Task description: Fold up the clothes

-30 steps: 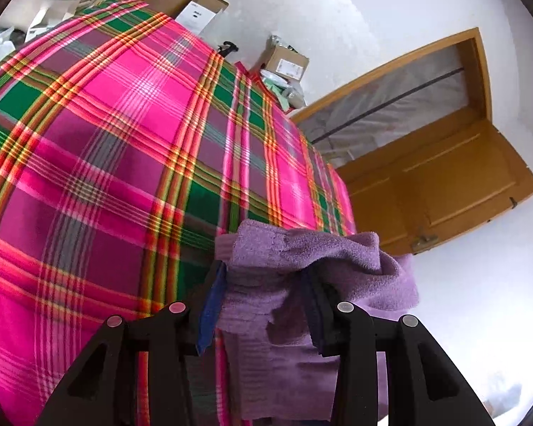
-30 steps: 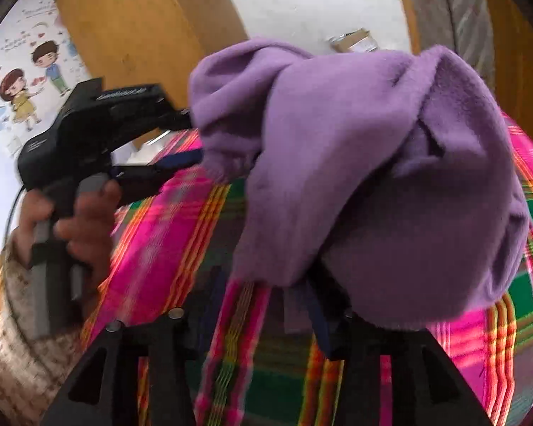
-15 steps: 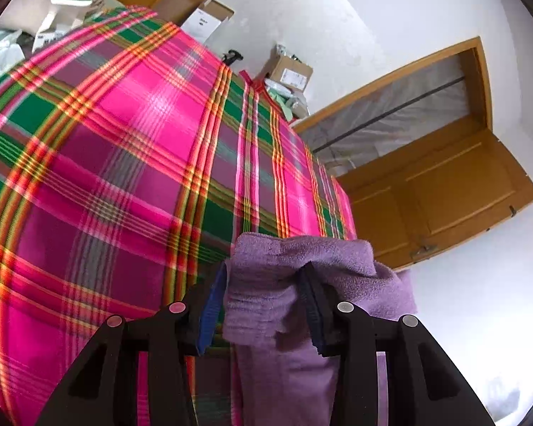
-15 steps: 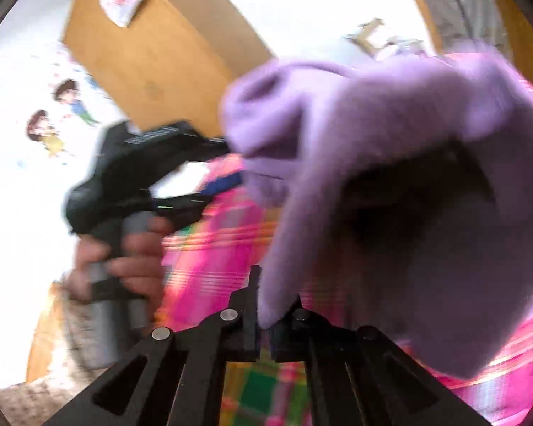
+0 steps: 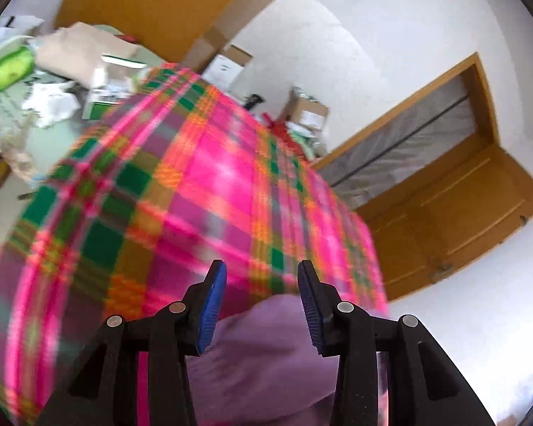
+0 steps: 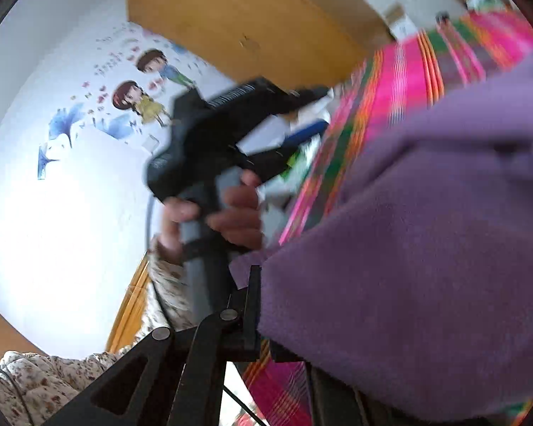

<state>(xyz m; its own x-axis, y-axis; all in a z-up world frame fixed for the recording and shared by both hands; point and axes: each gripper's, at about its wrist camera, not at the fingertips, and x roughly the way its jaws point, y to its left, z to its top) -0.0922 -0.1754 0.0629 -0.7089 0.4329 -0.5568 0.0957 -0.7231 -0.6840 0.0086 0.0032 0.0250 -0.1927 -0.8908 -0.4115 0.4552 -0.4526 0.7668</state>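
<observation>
Garment (image 6: 426,248) hides right hand-held gripper (image 6: 266,319) fingertips; plaid blurred.

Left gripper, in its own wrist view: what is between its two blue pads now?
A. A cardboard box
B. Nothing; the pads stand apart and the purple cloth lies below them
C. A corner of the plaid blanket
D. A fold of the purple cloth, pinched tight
B: the left gripper is open, with only the blurred plaid blanket seen behind the gap, and the purple cloth sits lower, between the gripper's arms.
</observation>
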